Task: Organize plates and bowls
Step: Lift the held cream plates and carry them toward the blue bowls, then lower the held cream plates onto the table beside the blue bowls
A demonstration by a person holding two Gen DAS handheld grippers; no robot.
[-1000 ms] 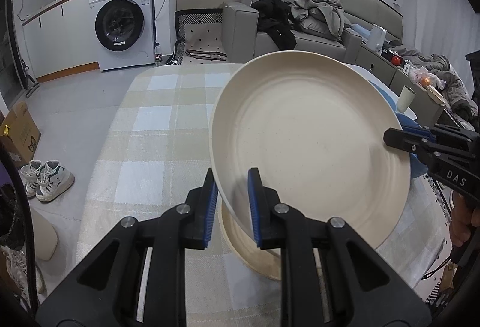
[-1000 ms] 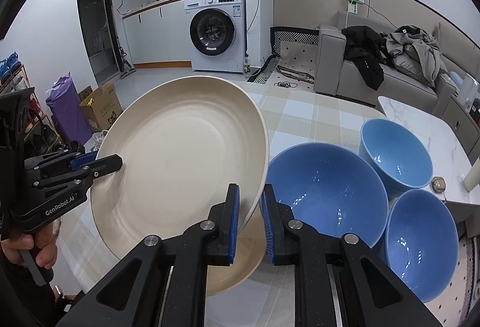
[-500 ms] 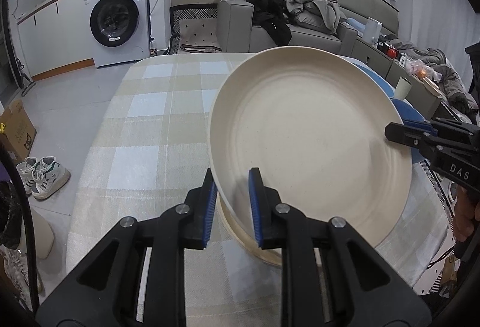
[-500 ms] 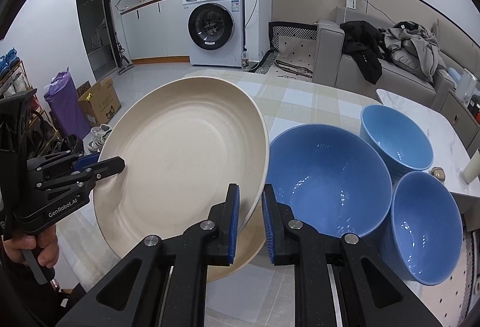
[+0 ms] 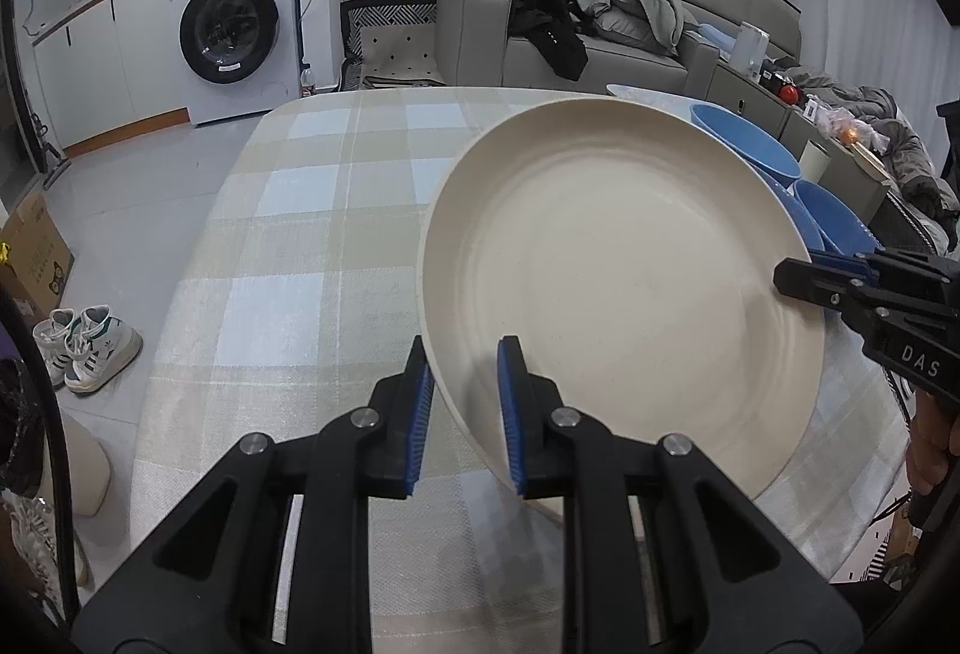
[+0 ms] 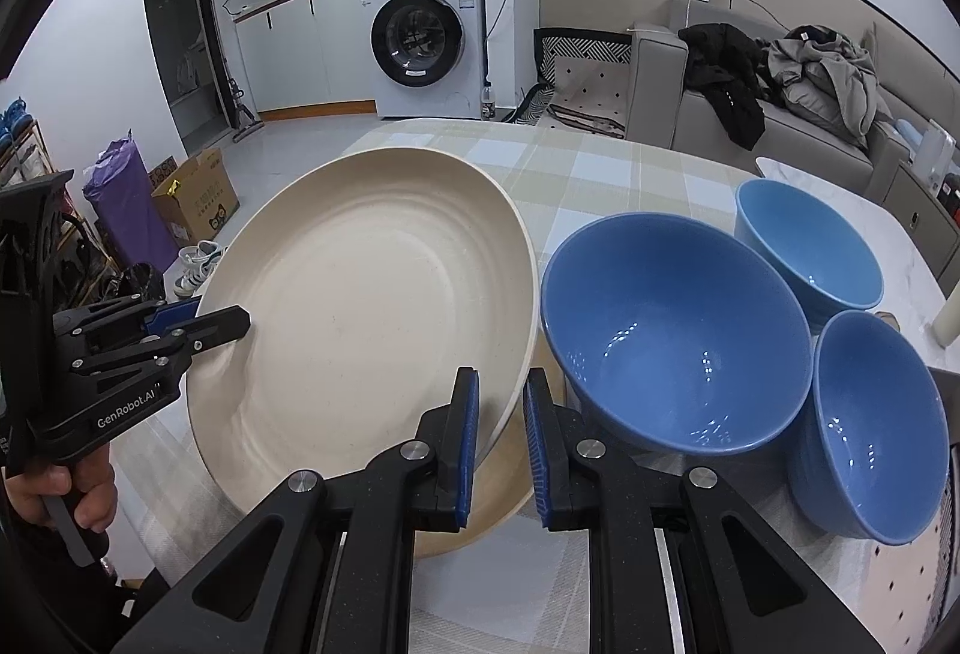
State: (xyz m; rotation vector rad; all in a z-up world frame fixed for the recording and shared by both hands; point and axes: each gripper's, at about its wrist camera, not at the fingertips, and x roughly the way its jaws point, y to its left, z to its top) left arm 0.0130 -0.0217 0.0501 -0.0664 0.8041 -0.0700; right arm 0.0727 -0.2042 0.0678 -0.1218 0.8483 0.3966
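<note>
Both jaws clamp opposite rims of the cream plate [image 6: 372, 330]: left gripper [image 5: 462, 408], right gripper [image 6: 501, 435]. Lower evenly, centred over the lower plate [image 6: 480, 522], then release together.

Open-plan room, pale grey tiled floor [image 5: 120, 210]. White front-loading washing machine [image 6: 423, 39] under a counter with white cabinets [image 6: 288, 48] and a tap. Grey sofa [image 5: 600, 48] against a beige panelled wall, clothing heaped on it. Checked tablecloth [image 5: 300, 234] covers the table. Cardboard box [image 6: 195, 195] and sneakers [image 5: 84, 348] on floor.
</note>
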